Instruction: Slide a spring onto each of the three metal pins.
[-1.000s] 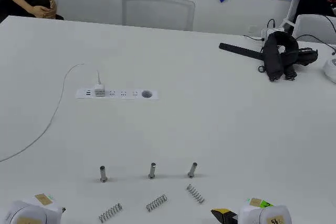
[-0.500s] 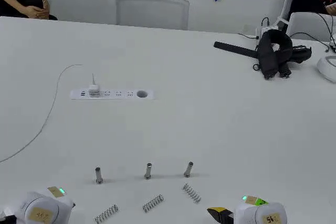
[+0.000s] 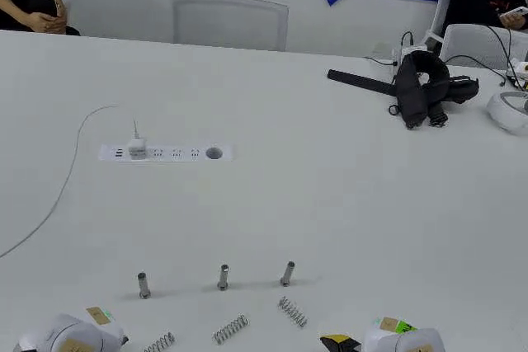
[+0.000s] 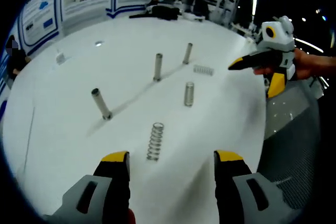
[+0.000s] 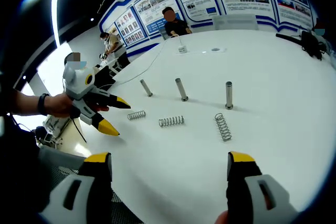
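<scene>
**Head view, lower centre.** Three pins stand upright in a row on the white tabletop: left pin, middle pin and right pin. All three are bare. Just below each pin, and apart from it, a spring lies flat: left spring, middle spring and right spring.

**Left gripper view.** The left gripper has its jaws spread wide and holds nothing. The left spring lies on the tabletop just above the gap between them.

**Right gripper view.** The right gripper also has its jaws parted and empty. The springs lie mid-frame, well ahead of it.

**Head view, upper part.** A power strip lies at the upper left.
</scene>
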`<action>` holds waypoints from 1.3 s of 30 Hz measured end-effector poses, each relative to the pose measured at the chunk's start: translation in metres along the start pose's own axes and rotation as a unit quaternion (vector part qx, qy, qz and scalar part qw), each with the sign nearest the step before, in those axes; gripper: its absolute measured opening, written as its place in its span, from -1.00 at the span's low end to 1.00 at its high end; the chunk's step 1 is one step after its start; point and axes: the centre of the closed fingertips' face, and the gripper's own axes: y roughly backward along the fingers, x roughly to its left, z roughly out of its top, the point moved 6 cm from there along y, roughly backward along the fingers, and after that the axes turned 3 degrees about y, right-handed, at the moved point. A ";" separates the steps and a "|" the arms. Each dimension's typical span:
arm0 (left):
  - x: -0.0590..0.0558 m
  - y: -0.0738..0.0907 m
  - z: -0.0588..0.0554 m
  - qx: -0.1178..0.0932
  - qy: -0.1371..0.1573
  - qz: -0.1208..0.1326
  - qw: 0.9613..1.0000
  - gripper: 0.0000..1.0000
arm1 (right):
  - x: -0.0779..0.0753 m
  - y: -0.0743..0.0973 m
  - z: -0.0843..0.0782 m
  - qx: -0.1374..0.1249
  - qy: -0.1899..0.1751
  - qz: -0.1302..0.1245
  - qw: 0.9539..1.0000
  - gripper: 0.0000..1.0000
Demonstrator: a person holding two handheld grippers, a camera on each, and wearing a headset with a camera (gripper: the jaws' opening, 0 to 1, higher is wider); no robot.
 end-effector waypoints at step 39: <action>0.015 -0.019 0.001 0.013 -0.039 0.065 0.997 -0.78 | -0.001 0.000 -0.001 -0.001 -0.005 0.000 1.000 0.83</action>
